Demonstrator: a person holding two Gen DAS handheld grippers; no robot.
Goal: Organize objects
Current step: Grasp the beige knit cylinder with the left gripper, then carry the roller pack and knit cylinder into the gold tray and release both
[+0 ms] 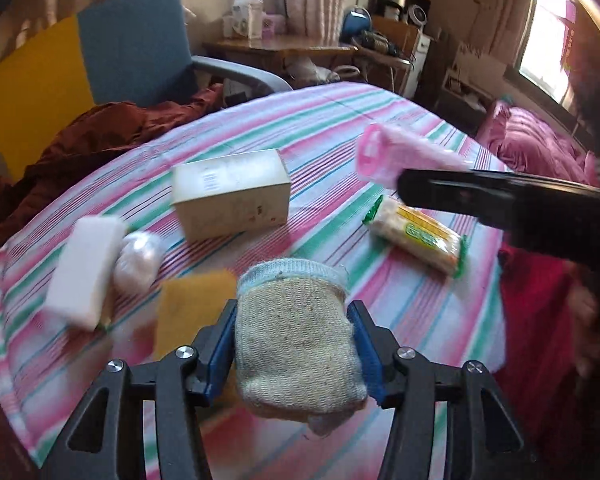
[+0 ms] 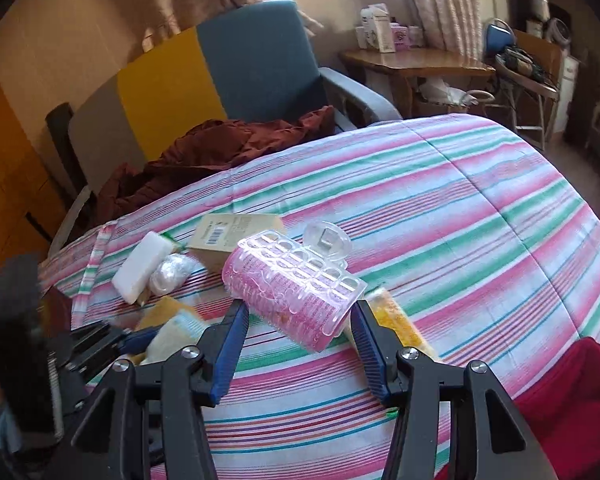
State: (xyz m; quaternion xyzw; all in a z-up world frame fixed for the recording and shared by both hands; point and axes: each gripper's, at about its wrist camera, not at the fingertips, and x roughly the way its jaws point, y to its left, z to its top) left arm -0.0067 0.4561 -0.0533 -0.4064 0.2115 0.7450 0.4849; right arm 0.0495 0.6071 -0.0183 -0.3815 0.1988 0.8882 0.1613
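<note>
A folded beige sock [image 1: 296, 340] with a pale blue cuff is pinched between the blue fingers [image 1: 224, 344] of the left gripper [image 1: 294, 354], squeezed on both sides, and is held up off the striped bed cover [image 1: 332, 128]. Its cuff end sticks out past the fingertips and its other end hangs below them.

Over on the right gripper [image 2: 300, 322], a pink plastic container [image 2: 290, 294] with a clear perforated top and a flipped-open clear lid [image 2: 327, 240] is seen between the fingers [image 2: 230, 344]. It's tilted and carried above the cover. Both of its sides look to be touched by the pads, so it seems to be gripped, though the contact on the right side is a bit hard to make out.

The rest of the stuff is left lying on the bed. A tan cardboard box [image 1: 232, 194] is set near the middle of the cover. A white block [image 1: 86, 270] and a small clear wrapped bundle [image 1: 138, 260], touching each other, are found toward the left edge, and a yellow sponge-like piece [image 1: 192, 310] sits just beside the sock. A snack packet [image 1: 418, 234] in yellow and green wrapping lies right of the box, just under the right gripper in the left wrist view. A rust-brown cloth [image 2: 220, 148] is bunched at the far edge of the bed, by a blue chair [image 2: 260, 60].
</note>
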